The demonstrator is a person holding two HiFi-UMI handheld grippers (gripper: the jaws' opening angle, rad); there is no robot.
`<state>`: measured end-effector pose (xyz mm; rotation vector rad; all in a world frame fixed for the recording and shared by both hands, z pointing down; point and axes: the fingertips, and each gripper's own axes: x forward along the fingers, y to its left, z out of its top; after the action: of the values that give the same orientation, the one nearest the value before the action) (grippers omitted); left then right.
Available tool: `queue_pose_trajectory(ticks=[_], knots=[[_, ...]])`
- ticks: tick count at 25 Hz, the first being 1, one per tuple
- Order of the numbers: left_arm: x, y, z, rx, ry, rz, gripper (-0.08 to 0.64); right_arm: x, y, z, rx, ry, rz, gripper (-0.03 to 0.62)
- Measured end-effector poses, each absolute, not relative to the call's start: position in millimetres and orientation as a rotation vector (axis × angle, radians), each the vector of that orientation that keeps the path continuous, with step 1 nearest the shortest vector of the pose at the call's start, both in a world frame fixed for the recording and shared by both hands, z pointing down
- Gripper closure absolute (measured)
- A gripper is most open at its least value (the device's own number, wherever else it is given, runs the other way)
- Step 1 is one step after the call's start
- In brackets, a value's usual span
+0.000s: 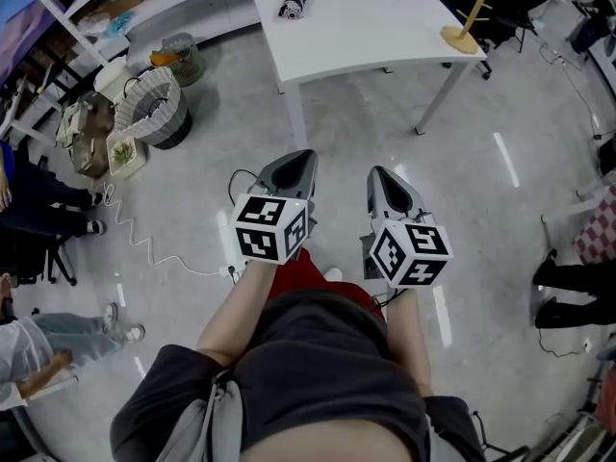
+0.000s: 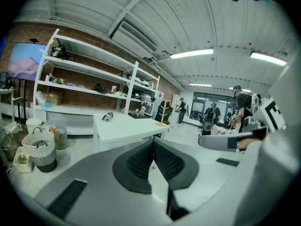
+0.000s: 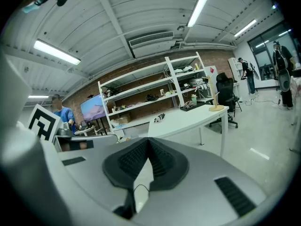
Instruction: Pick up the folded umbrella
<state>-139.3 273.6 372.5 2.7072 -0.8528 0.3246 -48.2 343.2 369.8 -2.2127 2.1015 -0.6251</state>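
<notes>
Folded umbrella [image 1: 294, 0] at white table's [image 1: 375, 41] far edge, bare floor [image 1: 337, 118] before it (well apart), left gripper [image 1: 300, 157], right gripper [image 1: 380, 174], jaws together, empty.

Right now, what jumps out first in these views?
Low in the head view, the left gripper and the right gripper are held side by side over the floor, each with its jaws shut on nothing. Ahead of them, the folded umbrella lies near the far left end of the white table. A wooden stand is at the table's right corner.
</notes>
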Motion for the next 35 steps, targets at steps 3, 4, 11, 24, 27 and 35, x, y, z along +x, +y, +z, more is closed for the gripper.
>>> queue_pose_trajectory(ticks=[3, 4, 11, 24, 27, 35], knots=[[-133, 276, 369, 2.720, -0.841, 0.317, 0.546, -47, 348, 368, -2.213, 2.109, -0.614, 0.574], [-131, 277, 368, 2.723, -0.838, 0.315, 0.546, -46, 349, 368, -2.213, 2.111, -0.608, 0.574], [-121, 273, 366, 2.726, -0.847, 0.326, 0.546, -34, 347, 364, -2.191, 2.114, -0.607, 0.574], [-114, 230, 360, 2.716, -0.895, 0.297, 0.546, -12, 313, 357, -2.191, 2.111, -0.570, 0.574], [-108, 214, 362, 2.710, -0.896, 0.289, 0.546, -6, 298, 360, -2.198, 2.114, -0.580, 0.574], [-86, 163, 368, 2.694, -0.894, 0.295, 0.546, 13, 244, 365, -2.194, 2.135, -0.607, 0.574]])
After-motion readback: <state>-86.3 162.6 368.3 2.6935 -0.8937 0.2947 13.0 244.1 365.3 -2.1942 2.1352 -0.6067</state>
